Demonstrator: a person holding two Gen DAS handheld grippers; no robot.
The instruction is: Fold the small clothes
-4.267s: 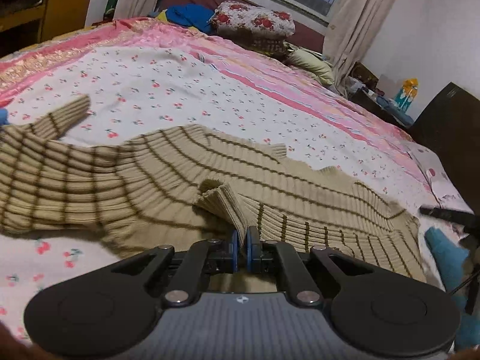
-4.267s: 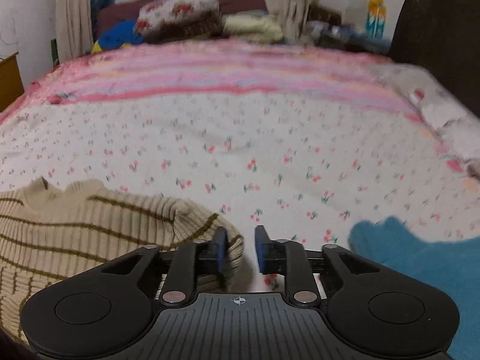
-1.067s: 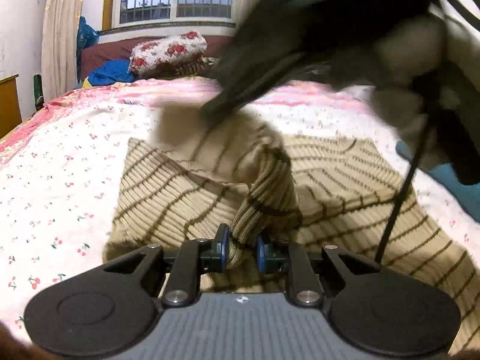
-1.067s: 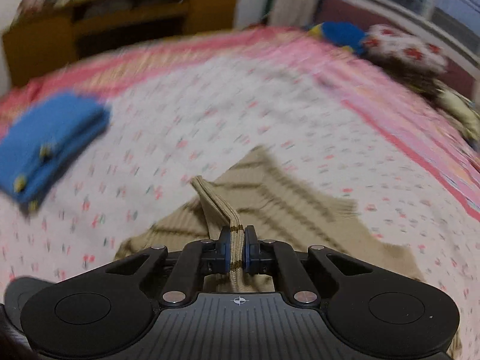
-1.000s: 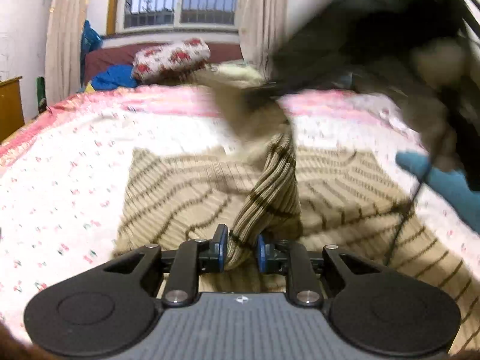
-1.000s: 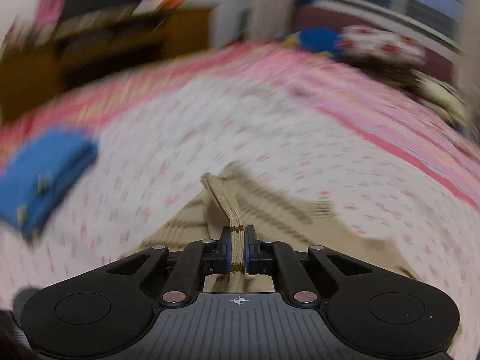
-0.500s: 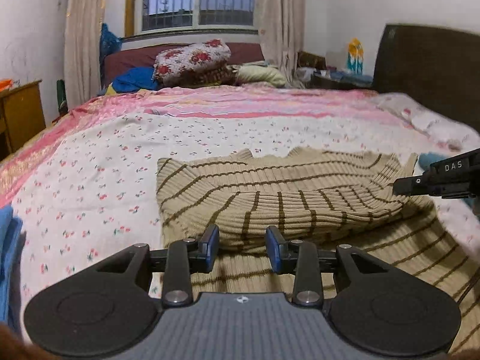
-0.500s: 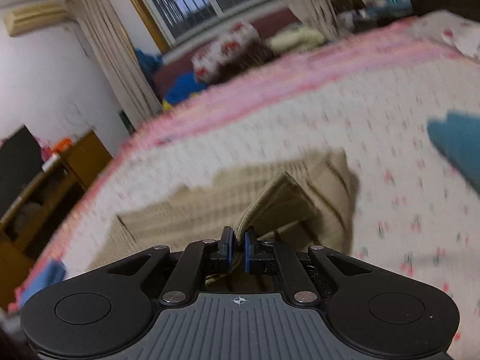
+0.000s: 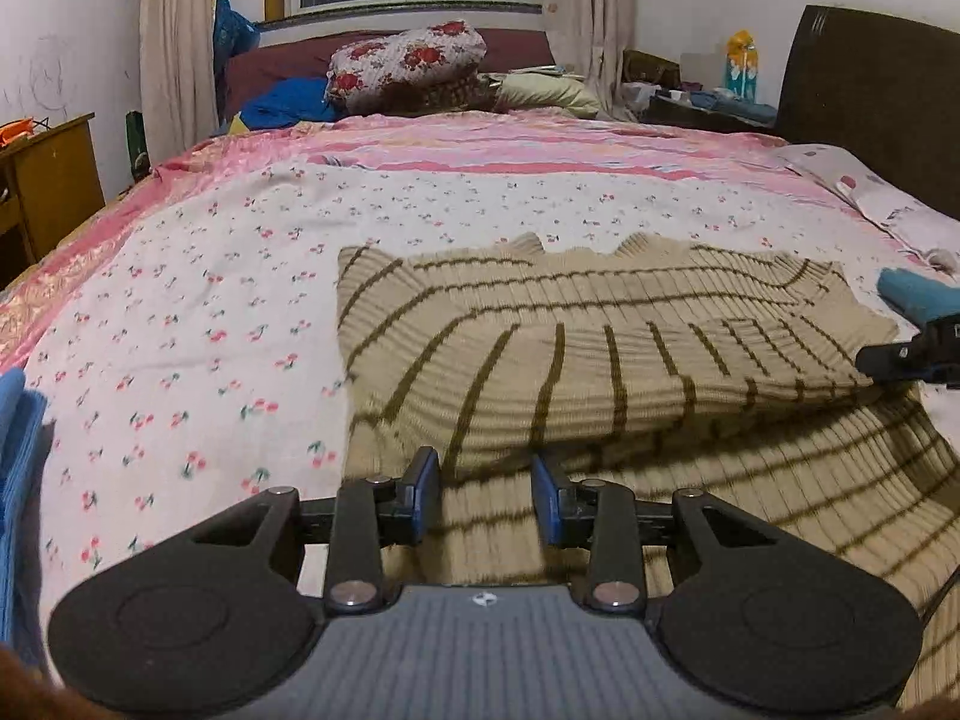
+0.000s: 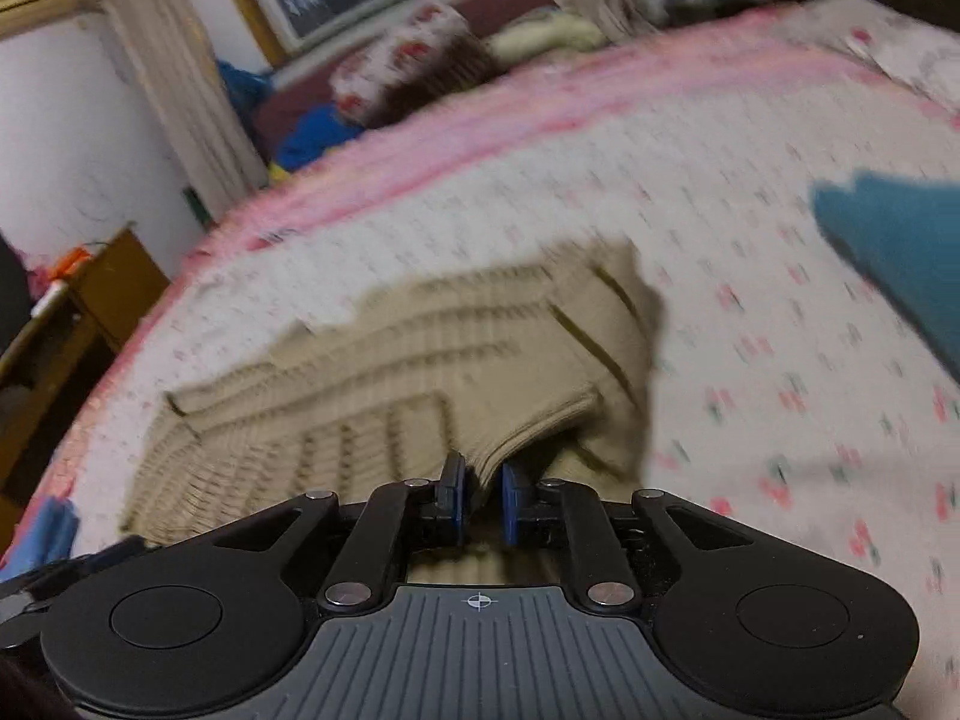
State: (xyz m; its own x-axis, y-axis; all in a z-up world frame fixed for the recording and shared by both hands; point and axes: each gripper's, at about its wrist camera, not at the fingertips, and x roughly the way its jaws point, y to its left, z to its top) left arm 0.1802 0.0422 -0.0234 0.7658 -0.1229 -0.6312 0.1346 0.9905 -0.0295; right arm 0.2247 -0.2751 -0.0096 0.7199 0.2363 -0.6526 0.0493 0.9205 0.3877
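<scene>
A beige sweater with brown stripes (image 9: 600, 354) lies on the bed, its sleeve folded across the body. My left gripper (image 9: 485, 501) is open and empty, just in front of the sweater's near fold. In the right wrist view the sweater (image 10: 390, 360) is blurred. My right gripper (image 10: 480, 495) has its jaws slightly apart around the cuff end of the folded sleeve, which still sits between the pads. The right gripper also shows at the right edge of the left wrist view (image 9: 912, 354).
The bed has a white cherry-print sheet (image 9: 210, 312) and a pink cover behind. A folded blue garment (image 9: 15, 480) lies at the left edge. A teal cloth (image 10: 894, 252) lies to the right. Pillows (image 9: 408, 60), a wooden desk (image 9: 48, 180) and a dark headboard (image 9: 870, 90) surround the bed.
The sleeve was carried across and laid on the sweater. My left gripper opened and let go. My right gripper's jaws have parted a little around the cuff.
</scene>
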